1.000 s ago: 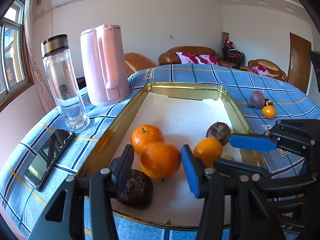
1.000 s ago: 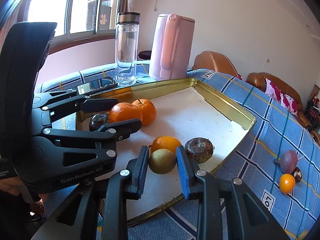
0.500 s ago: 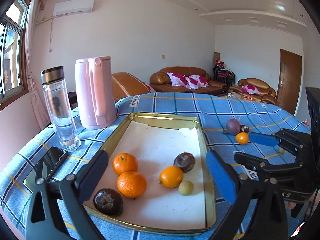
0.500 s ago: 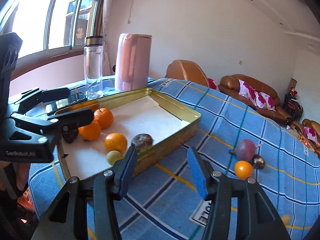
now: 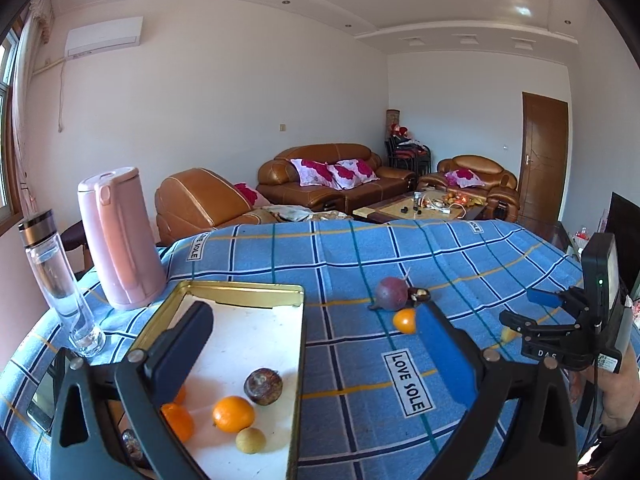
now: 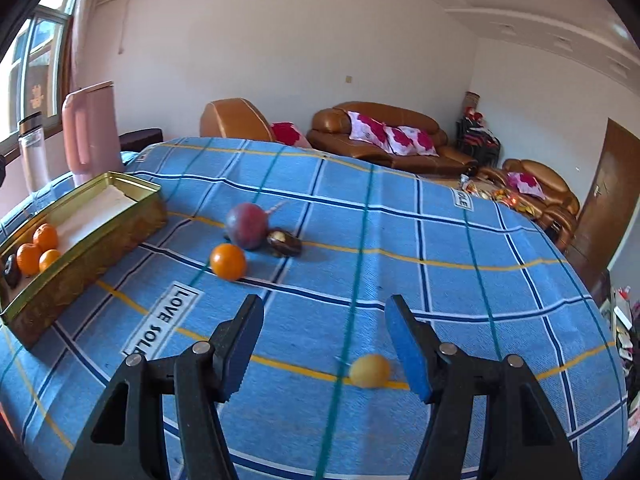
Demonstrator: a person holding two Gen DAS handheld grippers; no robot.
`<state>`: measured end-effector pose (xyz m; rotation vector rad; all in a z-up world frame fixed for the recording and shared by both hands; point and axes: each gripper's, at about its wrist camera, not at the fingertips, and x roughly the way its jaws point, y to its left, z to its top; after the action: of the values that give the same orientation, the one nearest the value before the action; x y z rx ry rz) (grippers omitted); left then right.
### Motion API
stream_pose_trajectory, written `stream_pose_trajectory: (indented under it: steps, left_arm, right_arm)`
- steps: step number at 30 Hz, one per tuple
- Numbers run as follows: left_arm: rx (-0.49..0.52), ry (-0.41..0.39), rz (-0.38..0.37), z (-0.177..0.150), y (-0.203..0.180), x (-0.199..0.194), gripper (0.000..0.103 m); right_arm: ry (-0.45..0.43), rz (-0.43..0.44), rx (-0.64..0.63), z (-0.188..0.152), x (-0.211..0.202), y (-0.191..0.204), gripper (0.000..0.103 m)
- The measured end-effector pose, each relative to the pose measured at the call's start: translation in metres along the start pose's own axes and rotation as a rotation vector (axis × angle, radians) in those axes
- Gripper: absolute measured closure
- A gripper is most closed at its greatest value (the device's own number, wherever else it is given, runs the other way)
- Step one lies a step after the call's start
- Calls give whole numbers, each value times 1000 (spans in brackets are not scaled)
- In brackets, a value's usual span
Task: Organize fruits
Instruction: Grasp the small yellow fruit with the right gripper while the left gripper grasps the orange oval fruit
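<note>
The right tongs (image 6: pixel 324 344) have just been opening and stand apart, empty, over a small yellow fruit (image 6: pixel 369 370) lying near the right pad. To take it well, centre the jaws on it, lower, then close gently so it cannot roll. The left tongs (image 5: pixel 316 340) have opened wide, empty, above the tray (image 5: pixel 298 360), where several fruits lie. An orange (image 6: pixel 228 261), a purple fruit (image 6: pixel 246 226) and a brown one (image 6: pixel 285 242) wait on the blue checked tabletop (image 6: pixel 440 280). Brown sofas stand behind.

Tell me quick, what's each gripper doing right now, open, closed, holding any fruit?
Left gripper: open wide, jaws just opened, holding nothing.
Right gripper: open, jaws just been opening, holding nothing; a small yellow fruit lies on the cloth between its fingers.
</note>
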<state>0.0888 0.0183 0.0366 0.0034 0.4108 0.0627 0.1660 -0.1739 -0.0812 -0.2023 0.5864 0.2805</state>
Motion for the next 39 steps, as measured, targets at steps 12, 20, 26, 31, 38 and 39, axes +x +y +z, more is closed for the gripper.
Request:
stream_pose_trajectory:
  steps: [12,20,26,31,38,39]
  left_arm:
    - [9,87,-2,20,-62,76,0]
    - [18,190,-16,-3,-81,128,0]
    - [38,255,-59,-10,-87,150,0]
    - [45,315,-85,-19,-95,172,1]
    - [32,402,-139,-30,-98,204,8]
    - [32,409,-141,-31,-98,206,9]
  right_arm:
    - [140,35,86,-26,24,-44,54]
    - [213,90,38,-29,37,-36,65]
    - [244,97,-2,-27,46,-26,73]
    - [201,83,5,-14,35,-20,73]
    - [143,16,18,18,36,-15,73]
    - [137,16,31,21,38,-16,73]
